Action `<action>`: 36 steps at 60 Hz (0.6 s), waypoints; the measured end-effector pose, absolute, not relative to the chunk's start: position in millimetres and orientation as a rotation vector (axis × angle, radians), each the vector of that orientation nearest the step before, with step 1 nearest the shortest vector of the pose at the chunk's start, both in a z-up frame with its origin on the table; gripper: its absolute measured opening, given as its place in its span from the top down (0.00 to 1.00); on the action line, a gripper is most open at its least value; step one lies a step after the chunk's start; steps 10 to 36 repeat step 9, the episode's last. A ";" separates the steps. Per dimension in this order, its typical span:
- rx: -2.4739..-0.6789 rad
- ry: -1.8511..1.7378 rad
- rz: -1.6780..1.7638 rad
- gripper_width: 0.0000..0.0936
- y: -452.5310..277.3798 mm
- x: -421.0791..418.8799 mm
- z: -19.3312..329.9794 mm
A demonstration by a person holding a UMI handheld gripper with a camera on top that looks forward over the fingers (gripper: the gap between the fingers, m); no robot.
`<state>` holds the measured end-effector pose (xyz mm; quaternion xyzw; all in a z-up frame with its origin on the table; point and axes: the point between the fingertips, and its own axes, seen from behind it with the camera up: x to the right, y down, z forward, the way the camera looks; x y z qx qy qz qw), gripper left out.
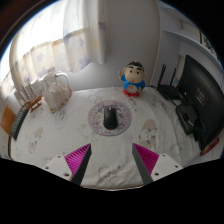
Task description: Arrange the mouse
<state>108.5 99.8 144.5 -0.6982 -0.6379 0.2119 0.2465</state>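
Observation:
A dark mouse (110, 118) lies on a round grey mouse mat (110, 116) in the middle of the table, well beyond my fingers. My gripper (112, 160) hovers above the pale patterned tablecloth (60, 135), open, with nothing between its pink pads (77, 157). The mouse is apart from both fingertips.
A cartoon figure toy (132, 79) stands behind the mat. A monitor (196, 85) and a keyboard (187, 118) are at the right. A kettle-like white object (55, 92) stands at the left, with a dark flat object (20, 122) near the left table edge.

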 end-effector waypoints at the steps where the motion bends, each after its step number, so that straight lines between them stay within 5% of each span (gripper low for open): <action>1: -1.900 -1.737 0.568 0.09 100.7 107.9 144.3; 36: -1.876 -1.740 0.587 0.09 96.1 102.5 147.3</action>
